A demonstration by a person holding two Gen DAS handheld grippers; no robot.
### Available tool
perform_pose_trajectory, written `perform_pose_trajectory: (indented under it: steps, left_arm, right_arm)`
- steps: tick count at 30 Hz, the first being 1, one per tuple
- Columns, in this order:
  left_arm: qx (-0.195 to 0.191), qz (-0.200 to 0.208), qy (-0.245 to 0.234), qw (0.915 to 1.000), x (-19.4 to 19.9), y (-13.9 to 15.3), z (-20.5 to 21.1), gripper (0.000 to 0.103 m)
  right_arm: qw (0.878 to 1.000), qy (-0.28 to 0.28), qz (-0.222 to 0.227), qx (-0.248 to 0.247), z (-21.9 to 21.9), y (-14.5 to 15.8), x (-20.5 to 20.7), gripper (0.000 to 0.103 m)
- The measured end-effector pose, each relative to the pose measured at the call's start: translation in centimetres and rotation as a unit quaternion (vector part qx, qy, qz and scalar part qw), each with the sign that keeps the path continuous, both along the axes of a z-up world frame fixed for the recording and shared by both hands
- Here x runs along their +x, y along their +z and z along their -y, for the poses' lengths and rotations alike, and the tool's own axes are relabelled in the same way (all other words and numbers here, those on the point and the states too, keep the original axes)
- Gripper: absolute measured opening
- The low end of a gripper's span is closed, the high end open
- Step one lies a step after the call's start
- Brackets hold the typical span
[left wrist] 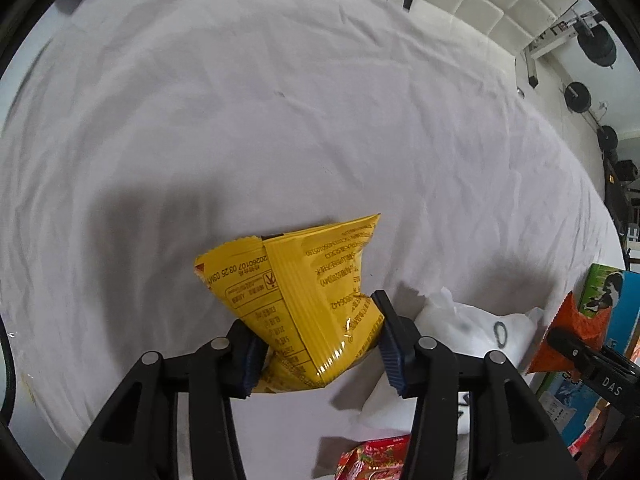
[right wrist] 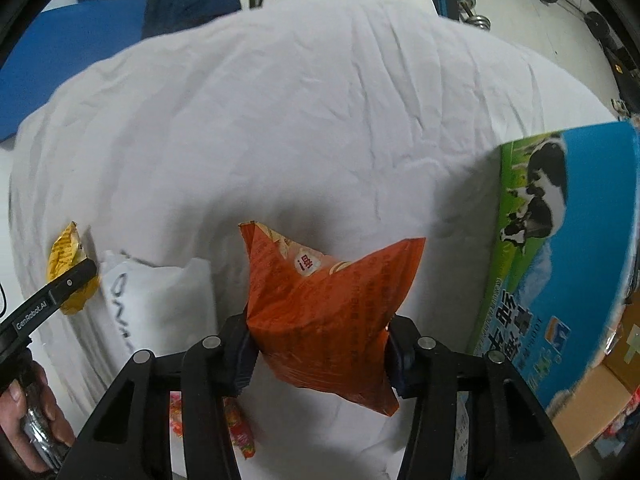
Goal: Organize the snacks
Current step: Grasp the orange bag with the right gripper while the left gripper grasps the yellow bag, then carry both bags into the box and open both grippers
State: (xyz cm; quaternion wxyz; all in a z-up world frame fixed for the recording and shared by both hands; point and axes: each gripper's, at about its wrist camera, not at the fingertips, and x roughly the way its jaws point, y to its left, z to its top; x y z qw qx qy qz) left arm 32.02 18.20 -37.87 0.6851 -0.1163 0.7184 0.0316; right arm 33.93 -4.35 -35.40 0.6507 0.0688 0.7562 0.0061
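My left gripper [left wrist: 318, 344] is shut on a yellow snack bag [left wrist: 304, 300], which it holds above the white sheet with its printed back toward the camera. An orange snack bag [right wrist: 332, 312] is pinched between the pads of my right gripper [right wrist: 320, 354], also lifted off the bed. The right wrist view catches the yellow bag [right wrist: 66, 268] and the left gripper's finger at the far left. From the left wrist, the orange bag [left wrist: 560, 332] shows at the right edge.
A white plastic bag [right wrist: 156, 300] lies between the two grippers on the wrinkled white sheet [left wrist: 280, 100]. An open milk carton box [right wrist: 560, 260] printed with cows stands at the right. A red snack packet [left wrist: 372, 460] lies near the bottom. A hand [right wrist: 28, 420] grips the left handle.
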Motion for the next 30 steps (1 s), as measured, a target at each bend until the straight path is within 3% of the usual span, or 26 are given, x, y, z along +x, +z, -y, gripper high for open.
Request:
perform_pose_trajectory:
  steps: [6,14,22,30]
  left_arm:
    - [0.004,0.046,-0.013,0.9988,-2.1,5.0,0.9,0.045]
    - [-0.019,0.102,-0.054,0.9932,-6.4,12.7,5.1,0.045]
    - [-0.056,0.141,-0.094,0.9839,-8.2,18.2,11.3,0.045]
    - [-0.087,0.165,-0.150,0.9710,-9.5,22.0,20.5,0.045]
  right_arm:
    - [0.999,0.018,0.035,0.031,-0.5,4.3,0.3,0.054]
    - [0.994,0.037,0.074,0.074,1.9,10.5,-3.4,0.053]
    - [0.988,0.023,0.116,0.099,7.4,15.8,-8.4,0.053]
    - [0.985,-0.019,0.145,0.093,15.9,18.7,-13.7,0.053]
